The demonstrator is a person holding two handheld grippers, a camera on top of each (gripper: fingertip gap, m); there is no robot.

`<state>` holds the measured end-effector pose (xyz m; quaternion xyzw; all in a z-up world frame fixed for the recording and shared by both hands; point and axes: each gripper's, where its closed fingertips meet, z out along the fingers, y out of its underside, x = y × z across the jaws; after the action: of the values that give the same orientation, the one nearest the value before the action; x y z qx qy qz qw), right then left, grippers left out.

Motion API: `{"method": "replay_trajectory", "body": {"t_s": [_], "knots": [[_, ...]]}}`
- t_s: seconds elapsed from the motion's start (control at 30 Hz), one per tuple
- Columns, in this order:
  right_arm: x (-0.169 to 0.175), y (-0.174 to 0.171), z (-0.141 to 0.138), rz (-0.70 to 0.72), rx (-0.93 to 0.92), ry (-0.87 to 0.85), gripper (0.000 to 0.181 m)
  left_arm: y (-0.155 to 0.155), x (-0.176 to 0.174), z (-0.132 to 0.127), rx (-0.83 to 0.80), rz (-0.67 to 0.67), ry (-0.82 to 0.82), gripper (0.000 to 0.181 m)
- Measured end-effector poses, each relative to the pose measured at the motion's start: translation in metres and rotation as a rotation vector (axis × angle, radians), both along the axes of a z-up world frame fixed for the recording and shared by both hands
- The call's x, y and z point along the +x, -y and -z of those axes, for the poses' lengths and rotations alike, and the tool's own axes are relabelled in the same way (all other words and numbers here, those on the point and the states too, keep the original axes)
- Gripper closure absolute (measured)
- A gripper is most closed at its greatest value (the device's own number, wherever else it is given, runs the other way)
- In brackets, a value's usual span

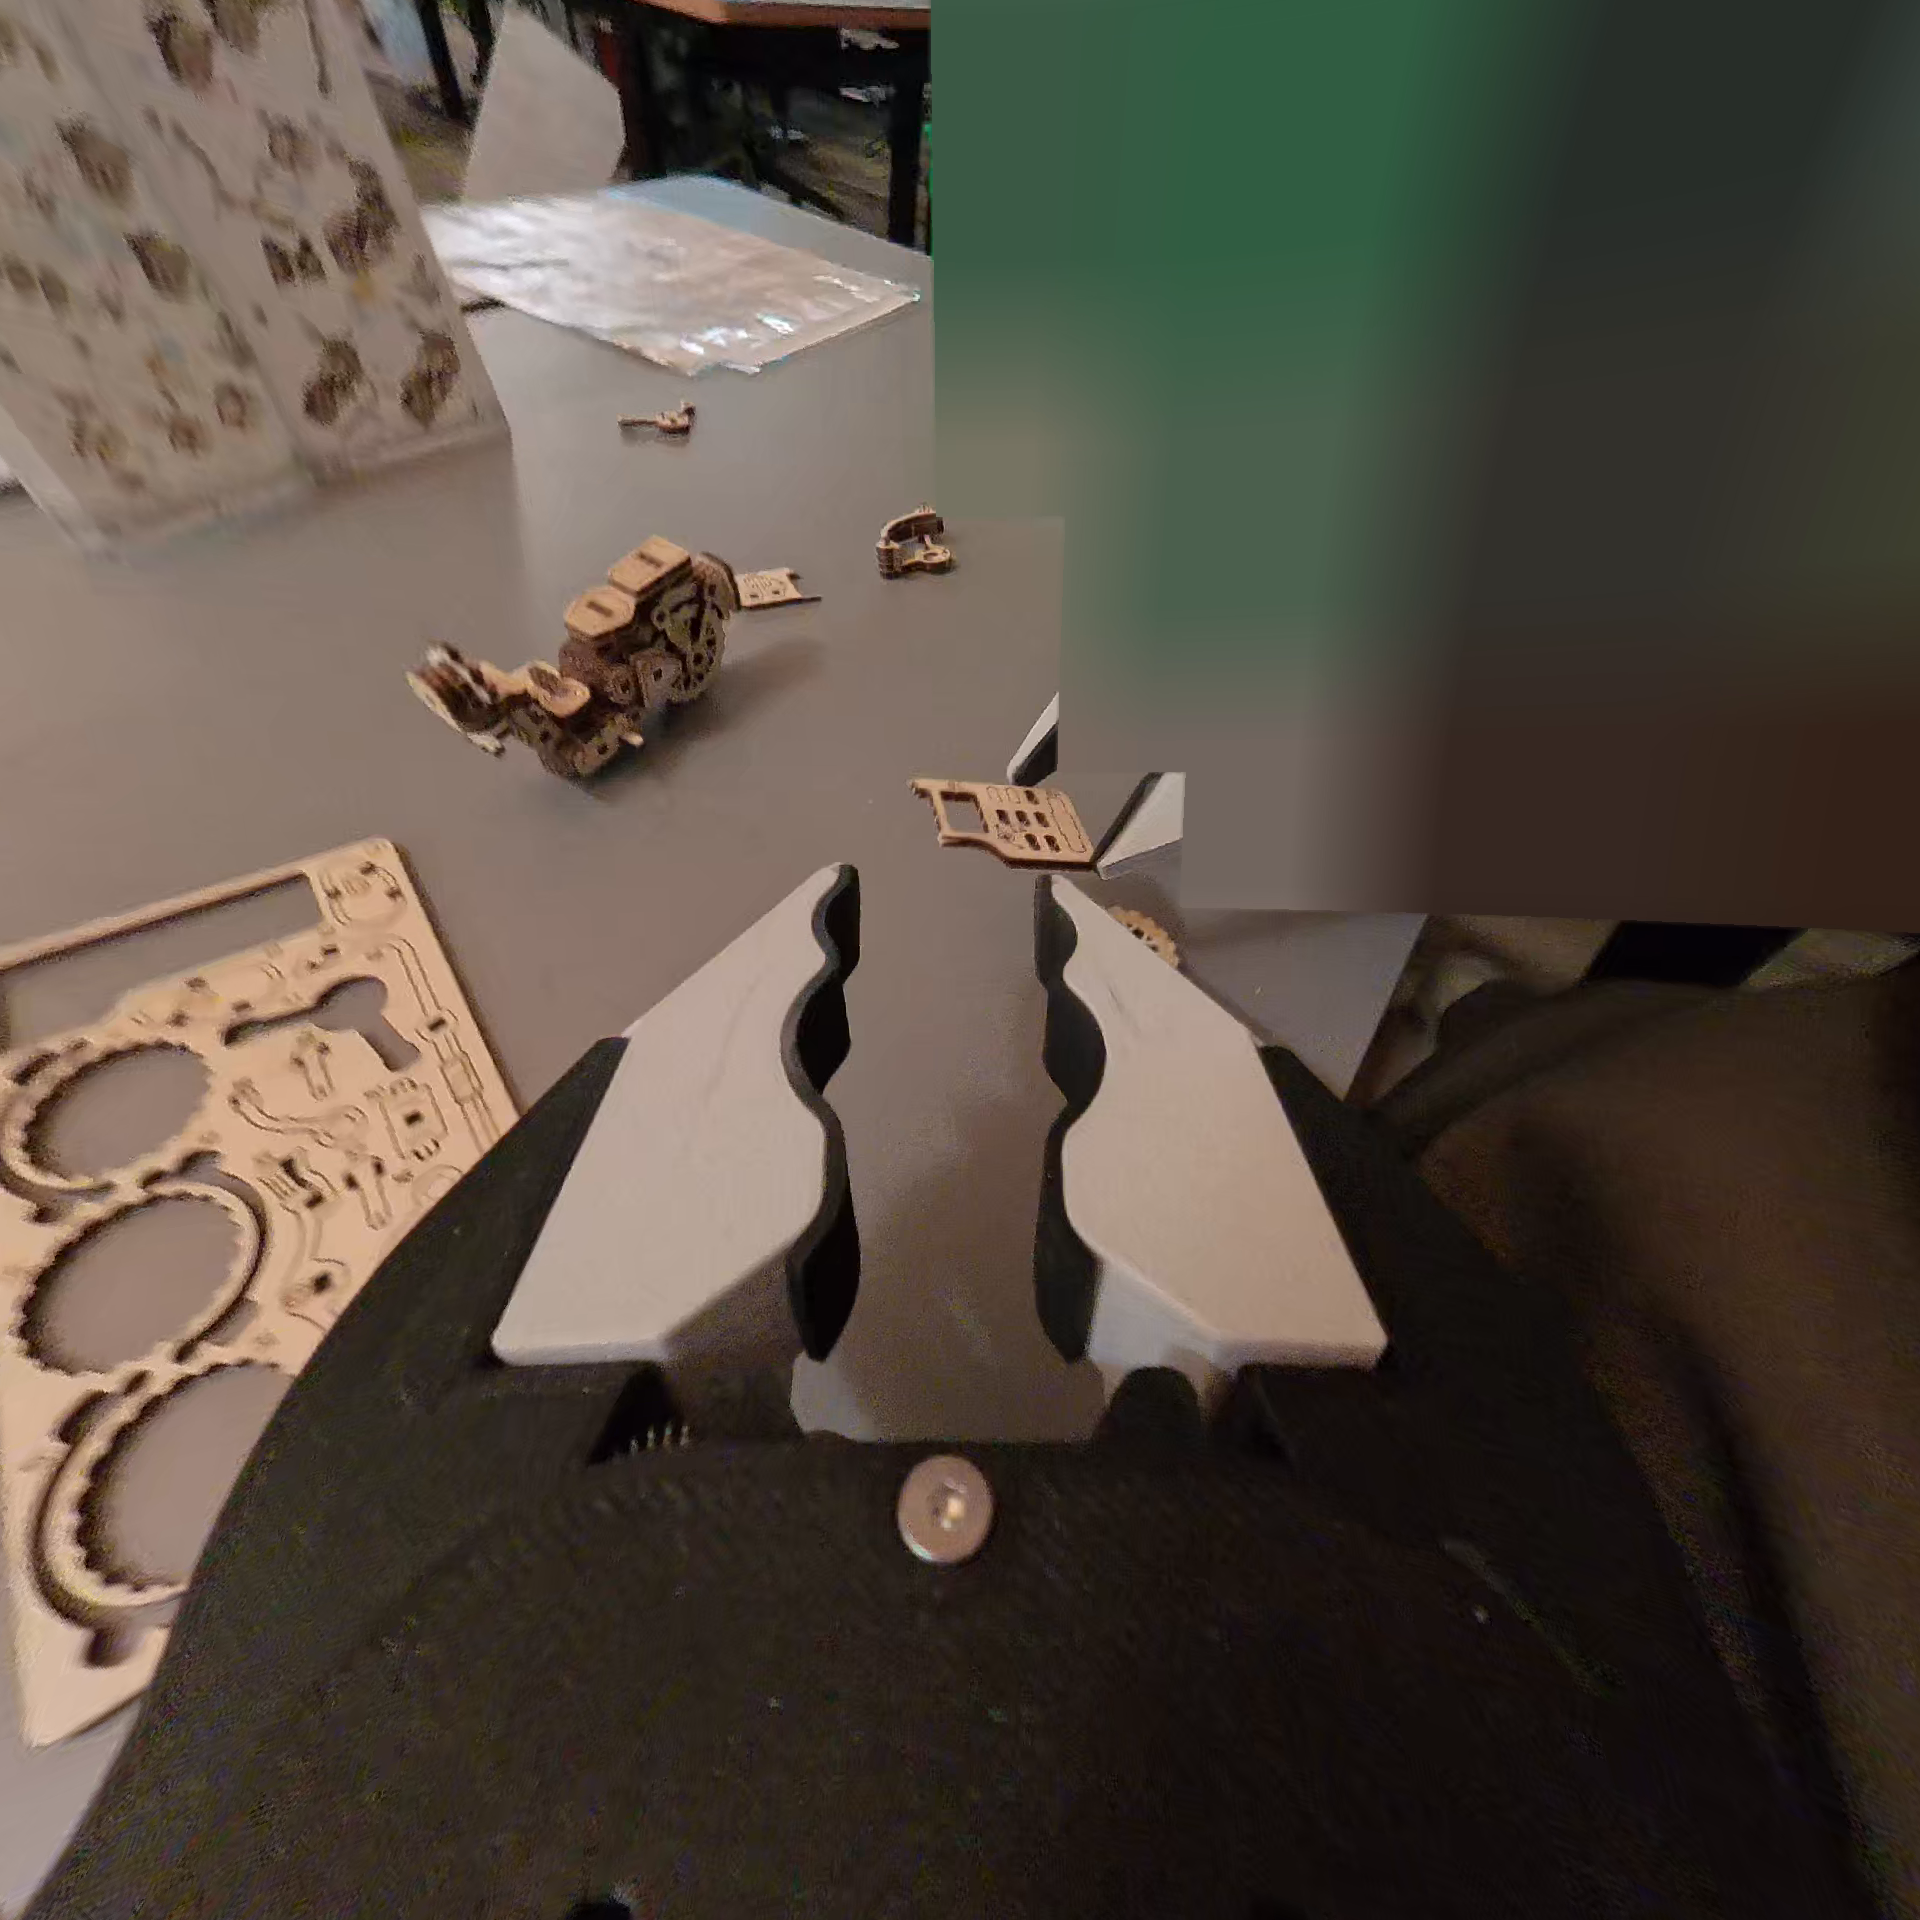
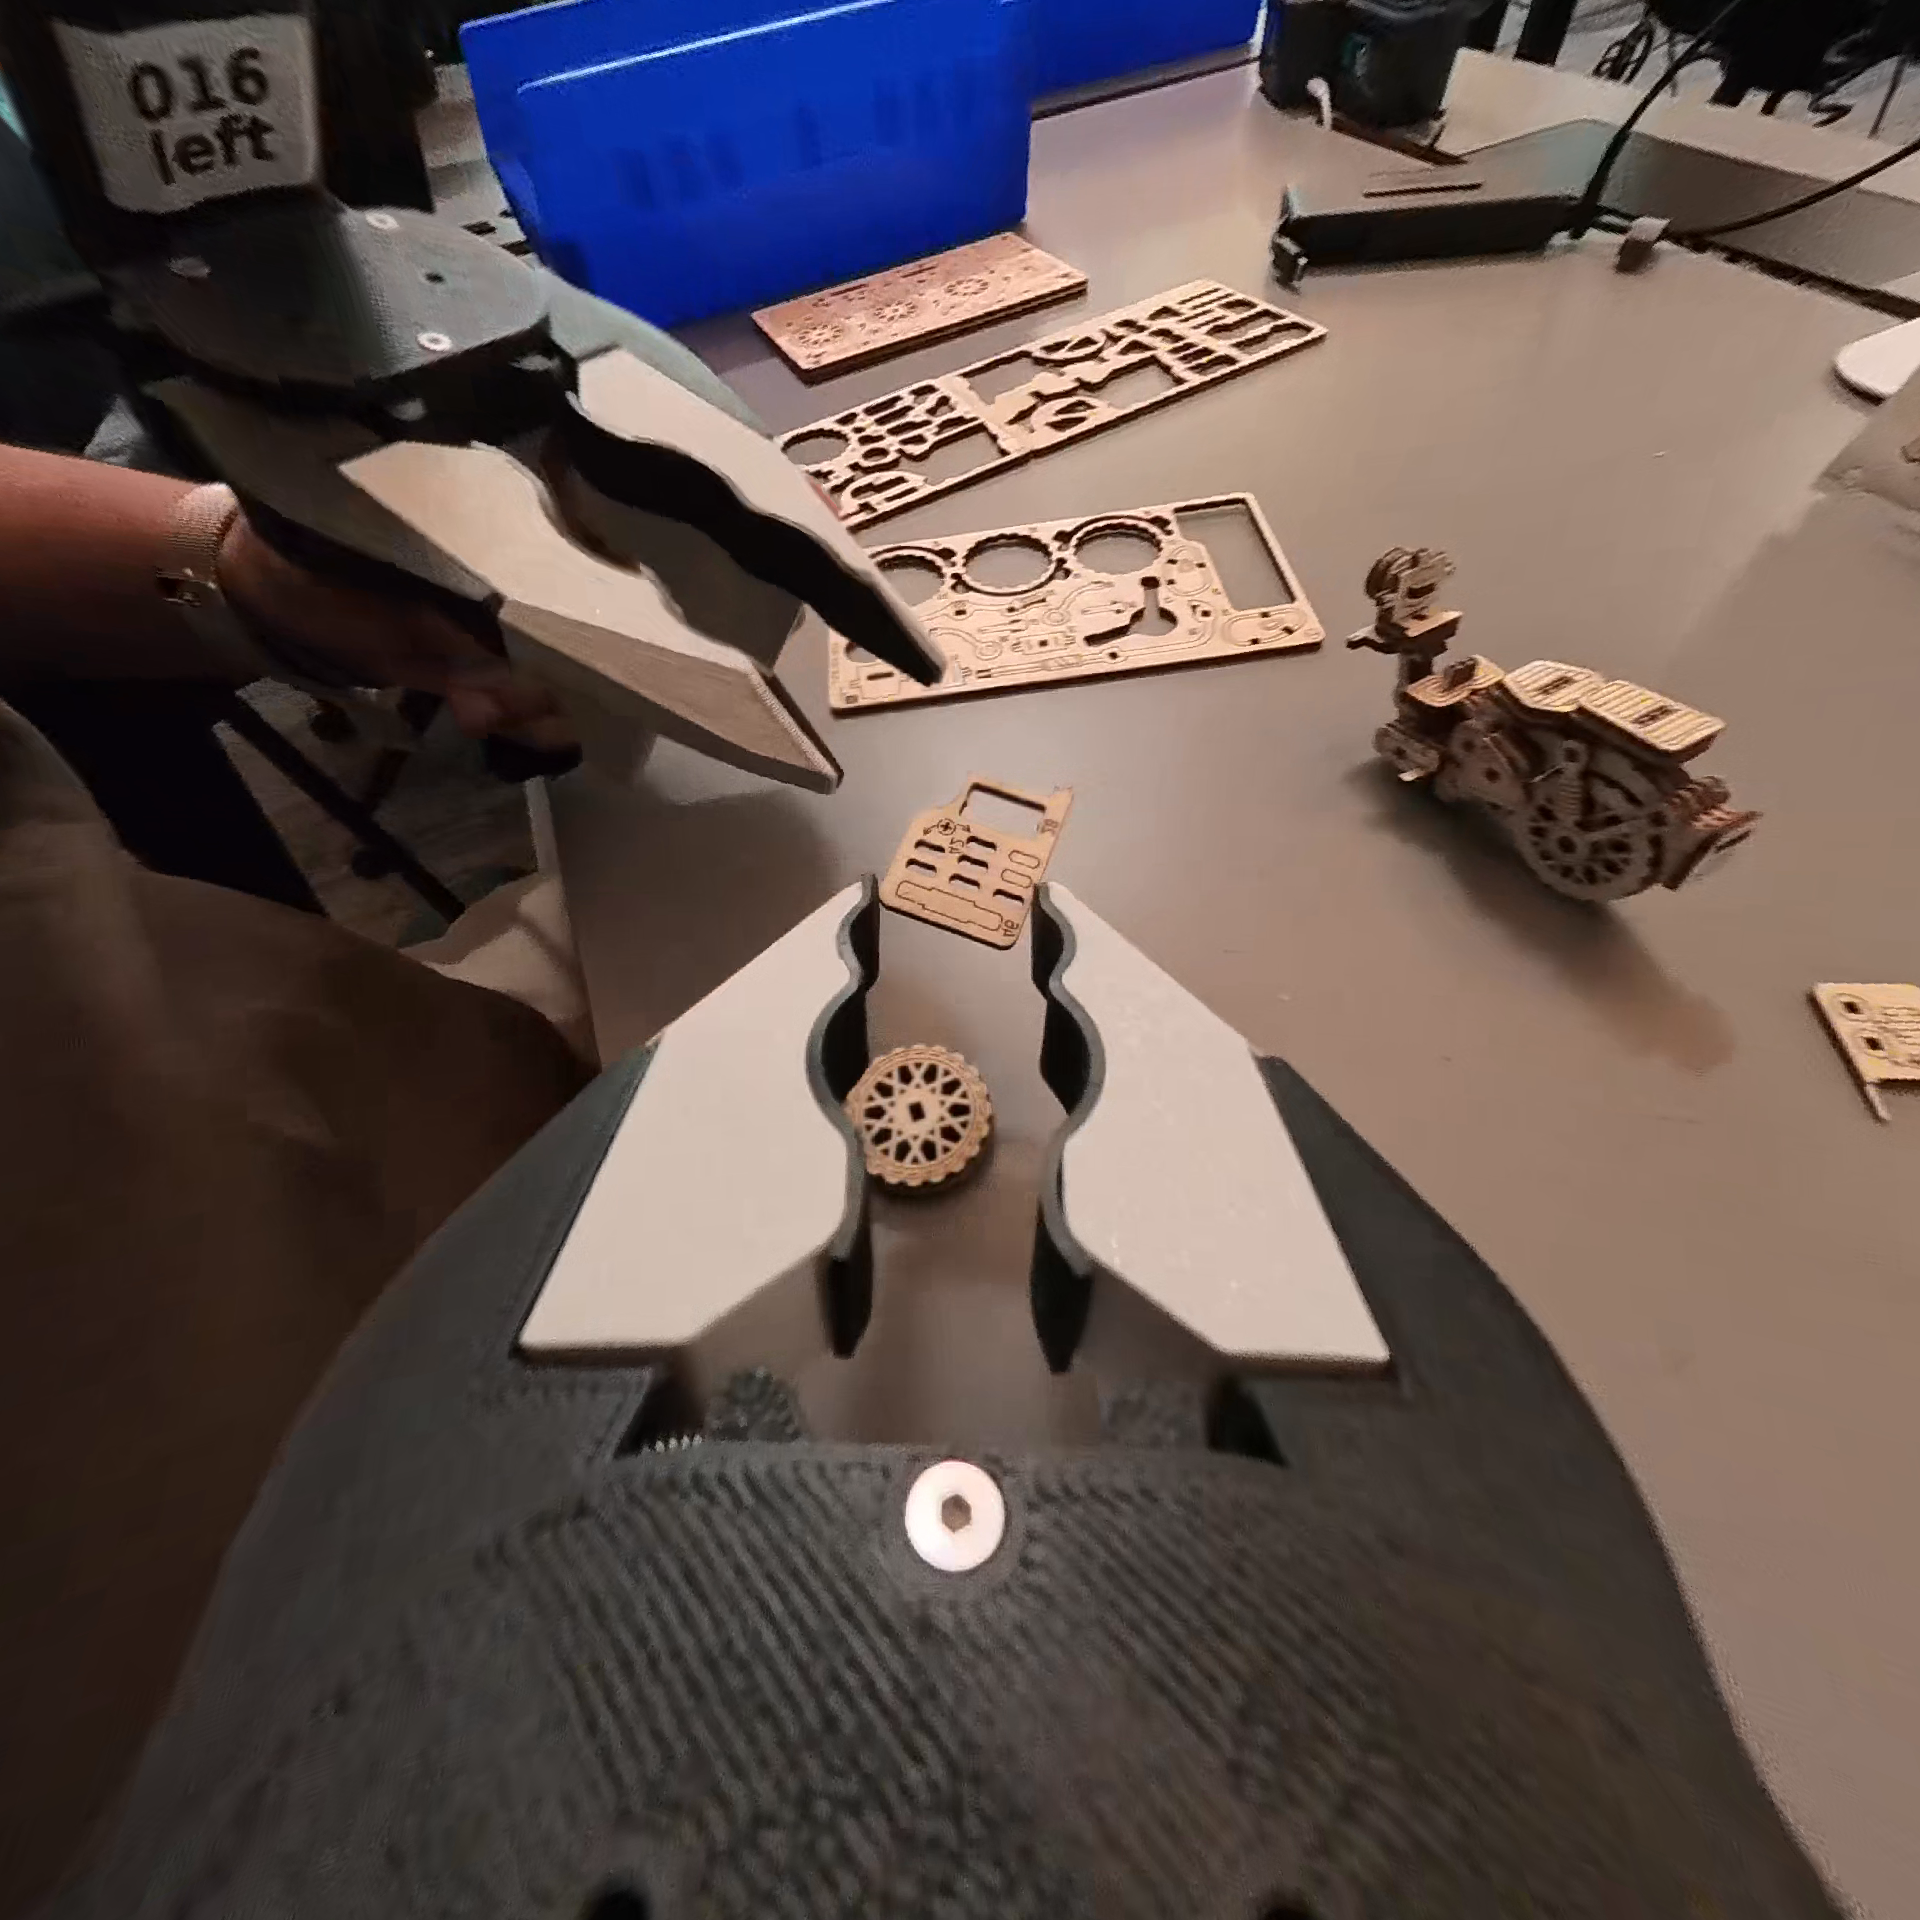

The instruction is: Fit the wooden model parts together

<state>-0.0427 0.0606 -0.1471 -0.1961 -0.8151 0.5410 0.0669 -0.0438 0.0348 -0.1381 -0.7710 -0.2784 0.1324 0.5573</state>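
Observation:
A small wooden spoked wheel [image 2: 914, 1122] lies between my right gripper's [image 2: 956, 899] open fingers, against the left pad and clear of the right one. A flat slotted wooden piece [image 2: 977, 862] lies just beyond the fingertips; it also shows in the left wrist view [image 1: 1003, 821]. The part-built wooden motorcycle model [image 2: 1558, 790] stands to the right, and shows in the left wrist view [image 1: 613, 665]. My left gripper [image 1: 948, 894] is open and empty above the table; in the right wrist view it [image 2: 873, 722] hovers at upper left, held by a hand.
Punched-out wooden part sheets [image 2: 1070, 603] [image 2: 1049, 405] and a darker sheet [image 2: 920, 312] lie behind, before a blue bin [image 2: 758, 156]. Loose small pieces [image 1: 914, 540] [image 1: 660, 419] [image 2: 1870, 1039] are scattered. An instruction sheet [image 1: 208, 260] and a plastic bag [image 1: 665, 281] sit farther off. Left and right tips are no more than a few centimetres apart. The small wooden spoked wheel [image 2: 914, 1122] sits 6 cm or so from the ends of my right fingers.

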Motion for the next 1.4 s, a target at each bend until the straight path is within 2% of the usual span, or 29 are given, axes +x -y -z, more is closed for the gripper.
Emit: {"method": "replay_trajectory", "body": {"t_s": [0.2,0.37,0.53,0.7,0.83,0.97,1.03,1.13,1.2,1.3,1.37,1.4], "knots": [[0.010,0.004,0.005,-0.049,-0.018,0.136,0.154,0.003,0.013,0.016,-0.260,0.104,-0.231,0.160],[0.020,0.006,0.002,-0.078,-0.063,0.300,0.154,0.004,0.024,0.017,-0.335,0.176,-0.303,0.156],[0.028,0.006,0.016,-0.091,-0.003,0.384,0.153,-0.004,0.036,0.021,-0.441,0.208,-0.456,0.155],[0.041,0.013,0.023,-0.125,0.044,0.406,0.153,-0.012,0.042,0.029,-0.477,0.225,-0.495,0.156],[0.045,0.020,0.013,-0.140,-0.012,0.405,0.154,-0.015,0.048,0.029,-0.467,0.245,-0.500,0.172],[0.039,0.020,0.010,-0.106,-0.055,0.407,0.153,-0.013,0.040,0.024,-0.469,0.183,-0.522,0.180],[0.031,0.019,0.008,-0.072,-0.076,0.386,0.149,-0.012,0.034,0.017,-0.407,0.128,-0.480,0.180],[0.019,0.013,-0.007,-0.020,-0.156,0.349,0.140,-0.007,0.020,-0.006,-0.173,0.019,-0.299,0.180],[0.009,0.007,-0.008,0.030,-0.168,0.343,0.139,-0.002,0.011,-0.025,0.075,-0.045,-0.085,0.180],[-0.002,0.000,-0.002,0.080,-0.157,0.322,0.138,-0.005,0.010,-0.045,0.515,-0.022,0.344,0.181],[0.000,0.004,-0.008,0.064,-0.211,0.343,0.139,-0.005,0.008,-0.046,0.707,-0.013,0.535,0.180],[0.003,0.006,-0.013,0.049,-0.247,0.353,0.140,-0.003,0.006,-0.042,0.748,-0.031,0.584,0.180]]}}
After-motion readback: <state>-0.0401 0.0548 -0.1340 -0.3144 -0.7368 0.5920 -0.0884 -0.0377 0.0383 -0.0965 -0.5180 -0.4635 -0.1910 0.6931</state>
